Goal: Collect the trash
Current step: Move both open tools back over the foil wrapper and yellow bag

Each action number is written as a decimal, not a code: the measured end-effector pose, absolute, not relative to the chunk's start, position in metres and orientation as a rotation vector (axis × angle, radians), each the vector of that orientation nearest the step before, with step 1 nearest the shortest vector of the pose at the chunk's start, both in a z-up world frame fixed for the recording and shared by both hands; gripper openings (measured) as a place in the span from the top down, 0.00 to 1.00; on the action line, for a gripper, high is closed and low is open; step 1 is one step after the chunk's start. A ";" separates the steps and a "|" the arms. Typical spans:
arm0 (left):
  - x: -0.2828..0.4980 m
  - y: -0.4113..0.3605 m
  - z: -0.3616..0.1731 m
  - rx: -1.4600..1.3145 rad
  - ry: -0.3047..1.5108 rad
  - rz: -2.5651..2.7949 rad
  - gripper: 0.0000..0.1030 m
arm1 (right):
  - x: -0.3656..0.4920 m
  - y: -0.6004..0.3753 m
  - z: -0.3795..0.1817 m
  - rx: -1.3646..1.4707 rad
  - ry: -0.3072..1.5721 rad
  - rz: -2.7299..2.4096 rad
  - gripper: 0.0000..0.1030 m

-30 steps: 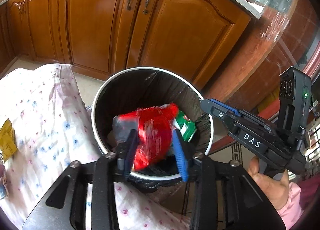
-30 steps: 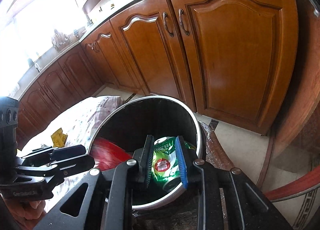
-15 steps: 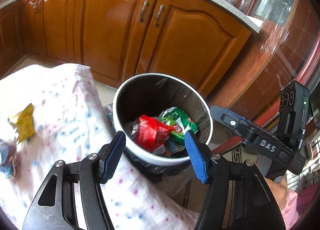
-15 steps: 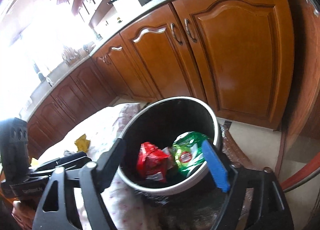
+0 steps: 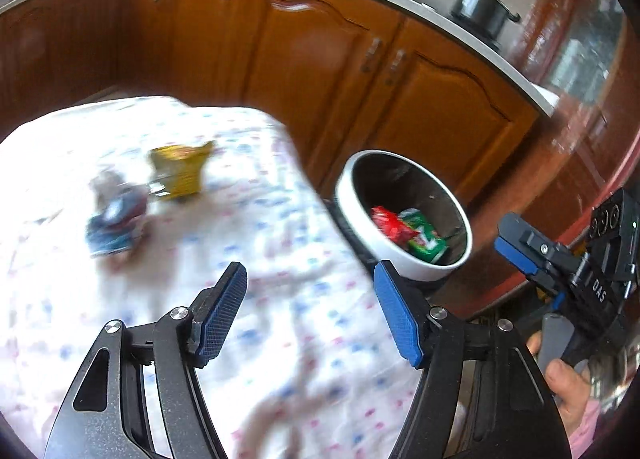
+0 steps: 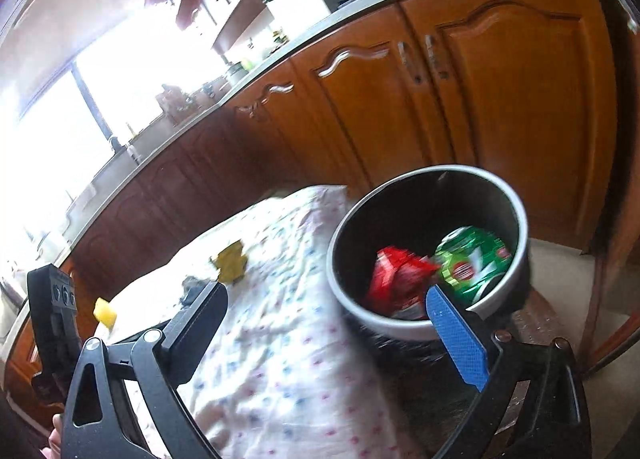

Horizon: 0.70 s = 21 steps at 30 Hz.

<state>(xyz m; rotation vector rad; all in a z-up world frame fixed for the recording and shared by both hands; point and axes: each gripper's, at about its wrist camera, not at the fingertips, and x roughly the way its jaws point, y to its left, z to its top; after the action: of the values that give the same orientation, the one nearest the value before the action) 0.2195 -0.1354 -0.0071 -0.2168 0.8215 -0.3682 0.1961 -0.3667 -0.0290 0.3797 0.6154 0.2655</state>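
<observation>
Both grippers have drawn back from the trash bin [image 6: 426, 255]; left gripper [image 5: 310, 313] and right gripper [image 6: 326, 329] spread wide, empty. Red wrapper [image 6: 394, 275] and green wrapper [image 6: 472, 259] lie inside the bin, touching. Yellow wrapper [image 5: 178, 173] and a blurred blue packet [image 5: 114, 225] remain on the floral tablecloth [image 5: 280, 243], near each other. Brown cabinets [image 6: 500, 91] behind; black pot [image 5: 482, 13] on the countertop.

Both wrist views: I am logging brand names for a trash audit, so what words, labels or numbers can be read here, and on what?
"DAS": white letters on the right gripper body, in the left wrist view.
Green wrapper in the trash bin: a round red logo, too blurred to read.
Red wrapper: print blurred.
Yellow wrapper and blue wrapper on the floral cloth: blurred.
</observation>
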 end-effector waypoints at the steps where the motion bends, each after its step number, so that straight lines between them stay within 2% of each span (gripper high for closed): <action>1: 0.216 -0.127 -0.008 -0.231 0.819 -0.354 0.35 | 0.197 -0.360 -0.031 0.375 0.628 0.265 0.02; 21: 0.197 -0.021 -0.031 -0.353 0.820 -0.167 0.33 | 0.208 -0.272 -0.048 0.234 0.646 0.374 0.02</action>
<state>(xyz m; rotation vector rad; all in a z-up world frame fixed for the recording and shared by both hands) 0.1974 -0.0209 -0.0308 -0.3533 0.8202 -0.1667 0.2084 -0.2717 -0.0476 0.2340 0.6459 0.3738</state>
